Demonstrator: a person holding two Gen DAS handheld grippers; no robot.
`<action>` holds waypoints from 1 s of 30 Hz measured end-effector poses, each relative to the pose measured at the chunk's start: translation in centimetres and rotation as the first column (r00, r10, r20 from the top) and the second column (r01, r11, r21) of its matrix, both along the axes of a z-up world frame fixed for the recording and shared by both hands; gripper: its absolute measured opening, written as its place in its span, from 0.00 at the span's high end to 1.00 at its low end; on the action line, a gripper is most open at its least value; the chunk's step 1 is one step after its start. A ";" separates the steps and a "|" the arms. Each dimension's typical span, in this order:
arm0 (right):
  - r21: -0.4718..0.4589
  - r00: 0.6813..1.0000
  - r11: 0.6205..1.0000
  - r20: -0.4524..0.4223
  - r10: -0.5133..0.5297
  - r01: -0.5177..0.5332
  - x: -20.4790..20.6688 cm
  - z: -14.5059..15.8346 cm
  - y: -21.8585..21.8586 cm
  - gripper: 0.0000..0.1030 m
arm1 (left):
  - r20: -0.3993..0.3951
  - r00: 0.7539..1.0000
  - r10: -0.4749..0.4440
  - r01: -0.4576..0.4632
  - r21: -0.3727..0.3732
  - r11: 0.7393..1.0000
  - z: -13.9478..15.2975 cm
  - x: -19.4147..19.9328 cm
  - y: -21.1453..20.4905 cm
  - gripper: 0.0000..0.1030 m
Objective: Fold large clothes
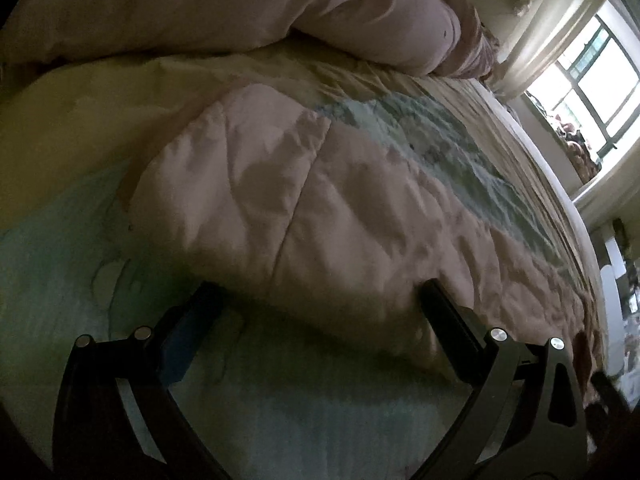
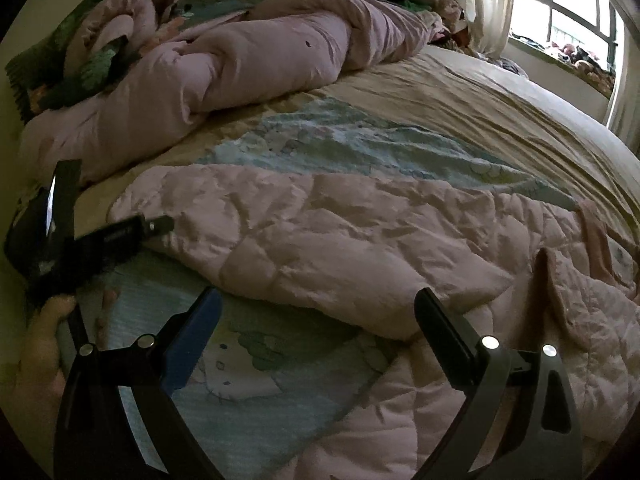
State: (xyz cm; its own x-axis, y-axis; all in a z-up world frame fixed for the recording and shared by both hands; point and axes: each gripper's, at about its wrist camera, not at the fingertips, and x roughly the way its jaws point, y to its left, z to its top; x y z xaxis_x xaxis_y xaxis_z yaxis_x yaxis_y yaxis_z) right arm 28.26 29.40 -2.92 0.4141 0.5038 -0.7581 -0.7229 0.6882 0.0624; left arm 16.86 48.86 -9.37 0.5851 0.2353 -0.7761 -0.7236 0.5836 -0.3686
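Note:
A pale pink quilted cloth (image 1: 320,208) lies spread across the bed, its rounded near edge facing me. My left gripper (image 1: 318,296) is open, with its fingertips right at that edge and nothing clamped. In the right wrist view the same pink cloth (image 2: 340,232) stretches from left to right, and a corner flap (image 2: 550,276) stands up beside the right finger. My right gripper (image 2: 318,298) is open at the cloth's near edge. The left gripper (image 2: 112,200) shows at the cloth's left end, open, with a hand (image 2: 40,340) below it.
The bed sheet (image 2: 240,380) is blue-green with a cartoon print and turns beige farther back. A bunched pink duvet (image 2: 240,60) and dark pillows lie at the head of the bed. A bright window (image 2: 560,12) with curtains is on the right.

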 end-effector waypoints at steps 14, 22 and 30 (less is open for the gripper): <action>0.076 0.995 0.992 -0.018 -0.095 0.096 1.1 1.5 -7.4 0.07 | 0.111 0.990 -0.088 0.057 0.253 0.966 10.2 0.7 -4.4 0.85; 0.166 0.989 0.975 0.010 -0.149 0.146 1.2 5.3 -14.0 0.08 | 0.113 0.980 -0.166 0.107 0.402 0.909 17.2 1.9 -10.1 0.87; 0.239 0.977 0.950 0.021 -0.211 0.200 0.9 8.0 -20.9 0.09 | 0.127 0.963 -0.237 0.148 0.483 0.863 22.0 2.7 -16.1 0.88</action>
